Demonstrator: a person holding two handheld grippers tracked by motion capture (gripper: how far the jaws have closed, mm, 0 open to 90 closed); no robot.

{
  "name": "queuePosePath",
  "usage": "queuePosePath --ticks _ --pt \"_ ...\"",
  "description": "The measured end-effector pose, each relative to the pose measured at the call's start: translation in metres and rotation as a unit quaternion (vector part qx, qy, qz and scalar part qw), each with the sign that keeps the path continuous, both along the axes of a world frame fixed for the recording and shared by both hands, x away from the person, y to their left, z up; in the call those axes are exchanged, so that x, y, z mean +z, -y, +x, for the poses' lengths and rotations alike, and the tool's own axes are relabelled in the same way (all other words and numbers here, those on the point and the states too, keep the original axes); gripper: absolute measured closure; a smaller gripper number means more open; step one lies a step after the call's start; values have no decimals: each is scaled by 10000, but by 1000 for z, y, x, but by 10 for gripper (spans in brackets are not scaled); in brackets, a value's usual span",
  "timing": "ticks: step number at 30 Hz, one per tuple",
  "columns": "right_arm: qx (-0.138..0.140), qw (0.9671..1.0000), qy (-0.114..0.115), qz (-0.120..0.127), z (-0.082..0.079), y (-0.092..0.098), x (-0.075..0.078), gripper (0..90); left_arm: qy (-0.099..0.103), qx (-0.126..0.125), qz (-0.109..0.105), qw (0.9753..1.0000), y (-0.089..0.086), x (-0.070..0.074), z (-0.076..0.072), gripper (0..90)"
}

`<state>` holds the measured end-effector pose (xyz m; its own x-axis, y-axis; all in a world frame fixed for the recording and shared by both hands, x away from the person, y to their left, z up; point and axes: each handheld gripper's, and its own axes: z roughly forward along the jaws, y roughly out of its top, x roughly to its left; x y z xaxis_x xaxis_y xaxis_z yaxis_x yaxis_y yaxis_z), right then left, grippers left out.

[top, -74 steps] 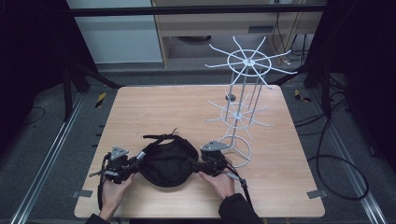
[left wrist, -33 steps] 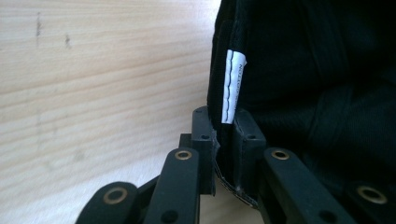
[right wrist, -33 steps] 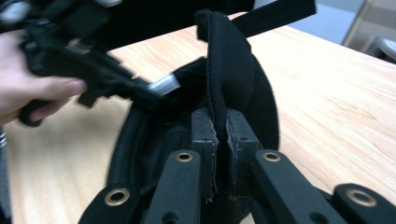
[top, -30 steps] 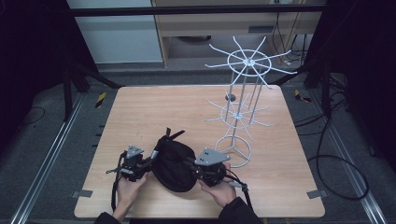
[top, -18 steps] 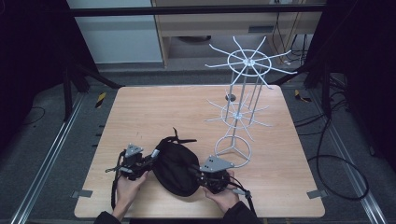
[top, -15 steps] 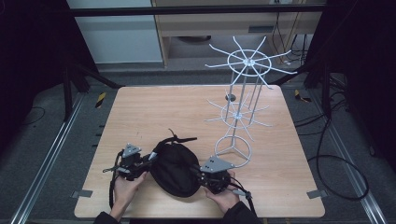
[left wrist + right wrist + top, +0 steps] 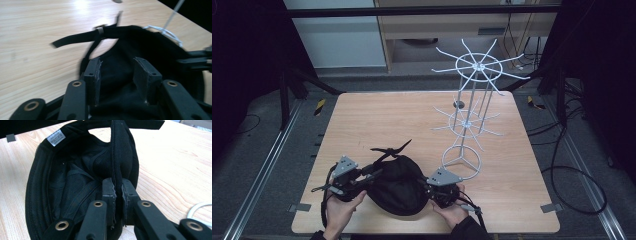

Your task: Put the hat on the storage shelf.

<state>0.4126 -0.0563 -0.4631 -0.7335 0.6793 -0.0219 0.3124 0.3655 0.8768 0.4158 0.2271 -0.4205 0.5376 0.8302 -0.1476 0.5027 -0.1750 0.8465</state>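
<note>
High view: black cap (image 7: 396, 184) lies upside down at the near edge of the wooden surface (image 7: 412, 115), just beside a white wire rack (image 7: 468, 120). Right claw (image 7: 117, 188) pinches the cap's rim. Left claw (image 7: 117, 72) spread, pads (image 7: 93, 72) astride cap cloth, strap (image 7: 82, 37) sticking out beyond.

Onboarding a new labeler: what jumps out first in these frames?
A black cap lies upside down at the table's near edge, between the two grippers. The right gripper is shut on the cap's rim; the left gripper stands open over the cap's fabric. To the right rises a white wire rack, two tiers of spokes, nothing hanging on it.
</note>
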Motion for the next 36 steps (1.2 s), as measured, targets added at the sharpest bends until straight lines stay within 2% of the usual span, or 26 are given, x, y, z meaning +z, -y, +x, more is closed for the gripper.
queuePosePath --ticks 1,2,10,13,18,22,27,29,32,36 --pt "5 10000 0 4 0 0 0 837 -16 -110 5 9999 11 1 -1 556" --pt "5 10000 0 4 0 0 0 837 -16 -110 5 9999 11 1 -1 547" --pt "51 10000 -9 5 -1 -1 1 835 -119 -337 -132 9993 46 5 9 505" --pt "66 10000 -13 24 -1 -1 1 835 -153 -336 -206 9991 53 7 11 483" --pt "74 10000 9 31 -1 -2 2 835 -245 -294 -267 9989 60 7 16 443" --pt "112 9999 59 53 -2 -4 3 836 -398 -236 -311 9984 68 2 22 397" --pt "171 9998 19 88 -1 -4 2 836 -451 -190 -366 9981 74 1 25 369" --pt "201 9998 7 96 -1 -4 2 836 -447 -182 -349 9982 76 0 24 368" --pt "349 9993 31 112 -3 -8 2 832 -470 -170 -206 9985 81 -2 24 376" --pt "427 9990 10 122 -4 -11 2 825 -467 -125 -171 9987 79 -2 24 458"
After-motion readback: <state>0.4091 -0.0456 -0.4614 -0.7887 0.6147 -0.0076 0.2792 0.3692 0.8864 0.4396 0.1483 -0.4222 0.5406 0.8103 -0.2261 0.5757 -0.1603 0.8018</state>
